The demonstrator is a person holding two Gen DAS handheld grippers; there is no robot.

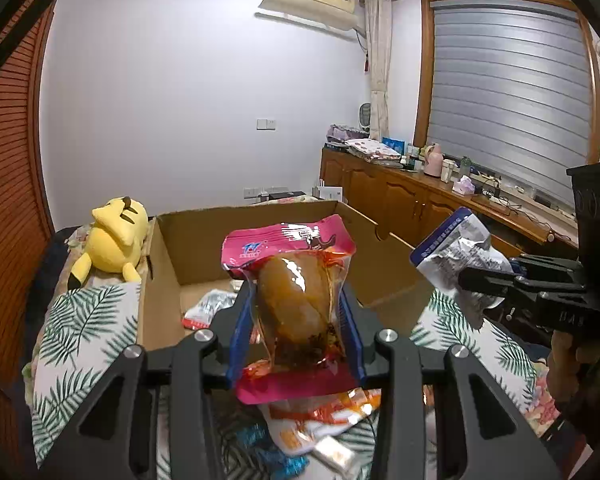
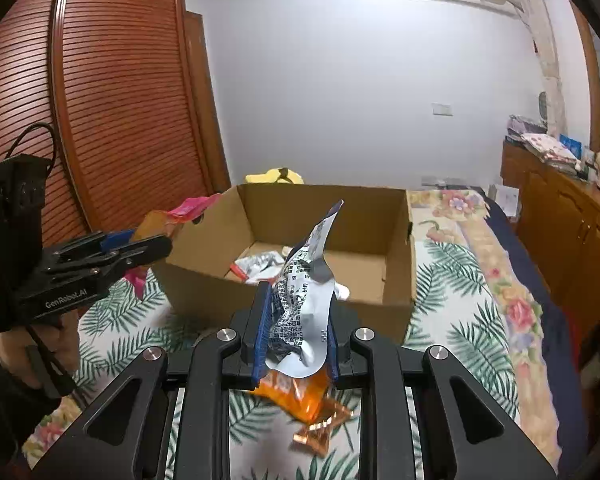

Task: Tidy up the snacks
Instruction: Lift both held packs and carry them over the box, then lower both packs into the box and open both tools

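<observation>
My left gripper [image 1: 296, 300] is shut on a pink snack packet [image 1: 296, 276] with a brown piece showing through its clear window, held above the bed in front of the open cardboard box [image 1: 260, 224]. My right gripper [image 2: 298, 316] is shut on a silver and blue snack packet [image 2: 300, 296], also held up before the box [image 2: 396, 256]. The right gripper and its packet [image 1: 456, 252] show at the right of the left wrist view. The left gripper with the pink packet [image 2: 188, 208] shows at the left of the right wrist view. A white and red packet [image 2: 260, 264] lies inside the box.
The box stands on a bed with a palm-leaf sheet [image 2: 460, 320]. Loose orange packets [image 2: 300, 396] lie on the sheet below the grippers. A yellow plush toy [image 1: 112, 240] lies left of the box. A wooden wardrobe [image 2: 100, 120] stands left, a low cabinet [image 1: 420, 200] right.
</observation>
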